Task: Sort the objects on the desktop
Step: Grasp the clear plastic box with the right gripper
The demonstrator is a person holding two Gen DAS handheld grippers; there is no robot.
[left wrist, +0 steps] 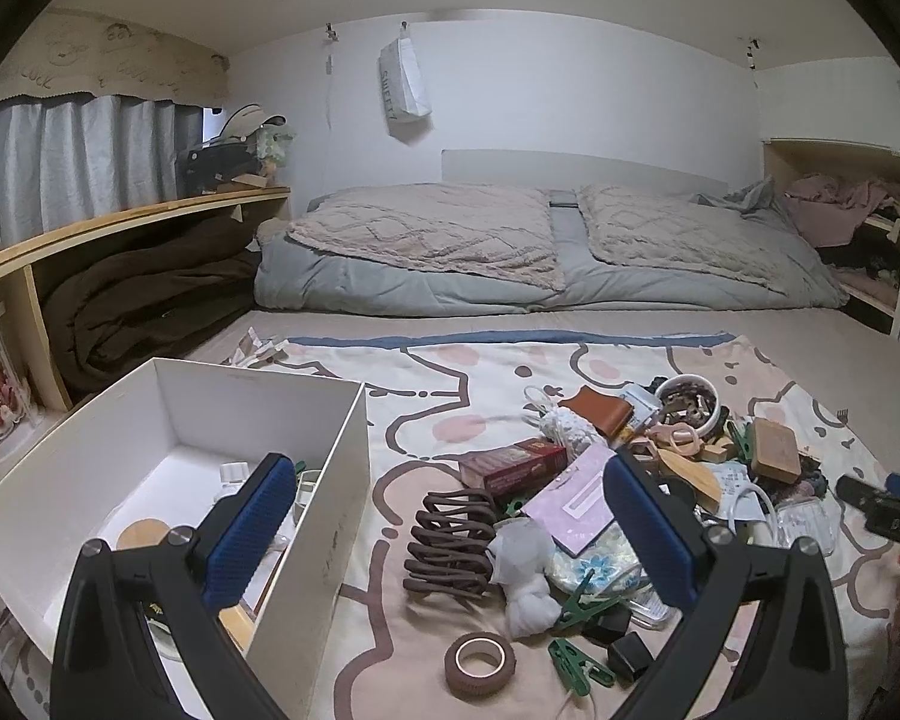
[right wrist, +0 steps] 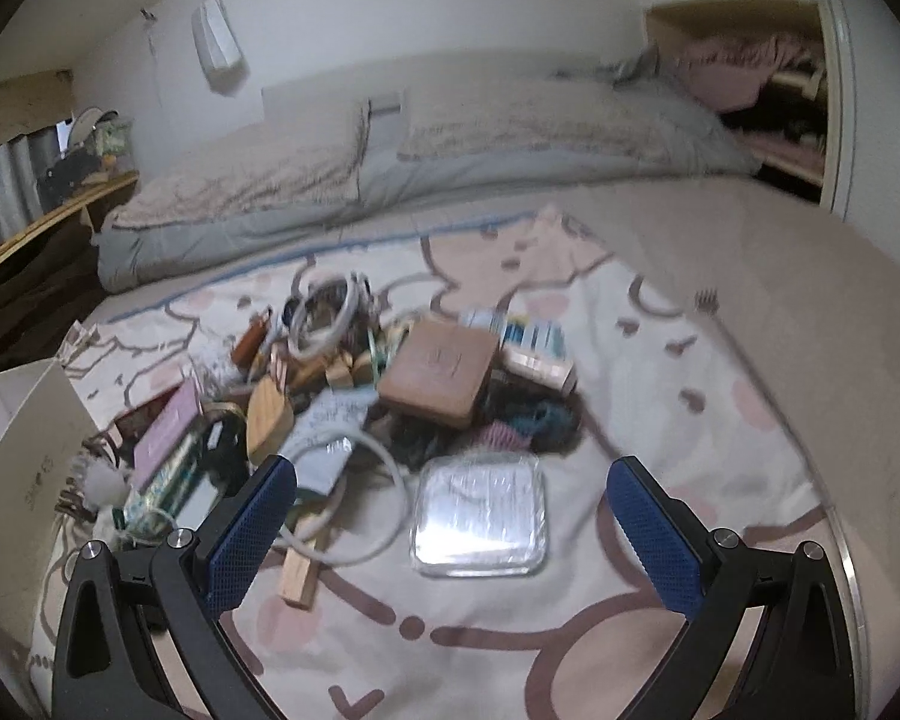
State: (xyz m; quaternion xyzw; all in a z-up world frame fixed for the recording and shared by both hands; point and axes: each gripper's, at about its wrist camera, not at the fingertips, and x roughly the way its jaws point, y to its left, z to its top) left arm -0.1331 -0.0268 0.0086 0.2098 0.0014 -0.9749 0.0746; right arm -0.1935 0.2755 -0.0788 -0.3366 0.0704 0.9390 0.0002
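Left of the heap of small mixed clutter (left wrist: 660,468) on the patterned cream bed cover (left wrist: 450,396), the open white cardboard box (left wrist: 306,480) already holds a few items. The left claw (left wrist: 450,534) is held spread and empty, with the brown spiral hair clip (left wrist: 450,543) between its fingers; a lowered, centred approach is judged best before closing. At the heap's right edge, the right claw (right wrist: 450,534) is likewise spread and empty above the clear square plastic case (right wrist: 480,519). That view is blurred, so settling first is advised.
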